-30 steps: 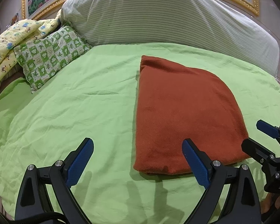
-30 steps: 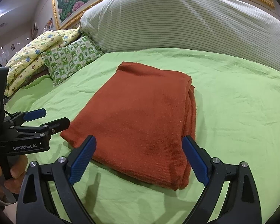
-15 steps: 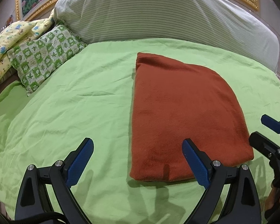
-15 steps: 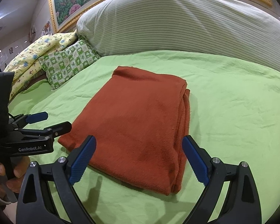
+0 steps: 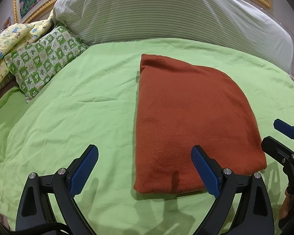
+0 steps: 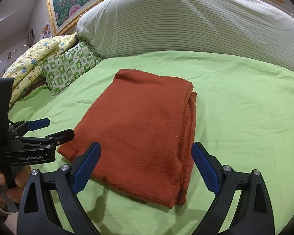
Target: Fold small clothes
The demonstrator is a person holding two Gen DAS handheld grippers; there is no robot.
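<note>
Both grippers have drawn back a touch from where they were a second ago, and the rust-red folded knit cloth (image 5: 194, 121) now sits a little further from the cameras, its shape unchanged. It lies flat on the light green wrinkled bedsheet (image 5: 78, 101), a neat rectangle with its stacked fold edges showing along the right side in the right wrist view (image 6: 147, 131).

Left gripper (image 5: 145, 168) hovers above the sheet, blue-padded fingers (image 5: 84, 166) spread wide apart, nothing between them; the near left corner of the cloth lies ahead, between the two fingers in the picture. In the right wrist view the same left gripper (image 6: 49, 129) comes in from the side, its tips just beside the cloth's left near corner, a hand (image 6: 2, 184) wrapped around its handle.

Right gripper (image 6: 146, 166) is spread wide too, holding nothing, with the near edge of the cloth framed between its blue pads. It peeks in at the right edge of the left wrist view (image 5: 280, 135), close to the cloth's right near corner.

Behind the cloth, a big grey striped bolster (image 5: 166, 13) runs across the head of the bed, with a green-and-white checked pillow (image 5: 43, 58) and a yellow patterned quilt (image 5: 11, 37) off to the left.
</note>
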